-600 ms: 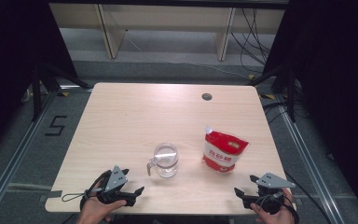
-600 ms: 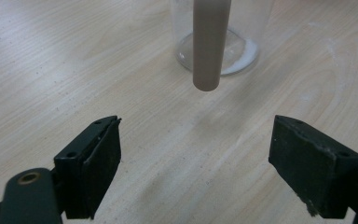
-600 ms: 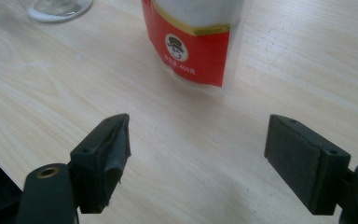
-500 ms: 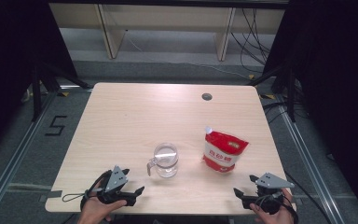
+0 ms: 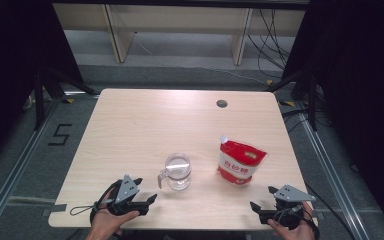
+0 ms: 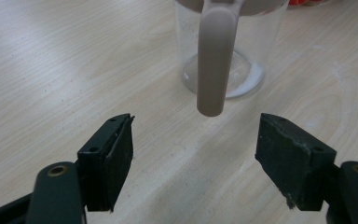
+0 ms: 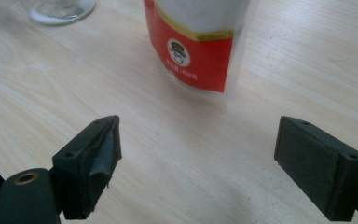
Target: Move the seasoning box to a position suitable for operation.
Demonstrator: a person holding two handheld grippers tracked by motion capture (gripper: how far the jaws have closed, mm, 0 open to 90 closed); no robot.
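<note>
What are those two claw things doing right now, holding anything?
Left gripper: open, empty, aimed at the jug handle.
Right gripper: open, empty, facing the red pouch.

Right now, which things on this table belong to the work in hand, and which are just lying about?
In the job:
- clear plastic measuring jug with a grey handle, straight ahead of the open left tongs
- red and white stand-up pouch, ahead of the open right tongs

Just there:
- dark round cable hole in the light wooden table
- the black "5" marking on the floor
</note>
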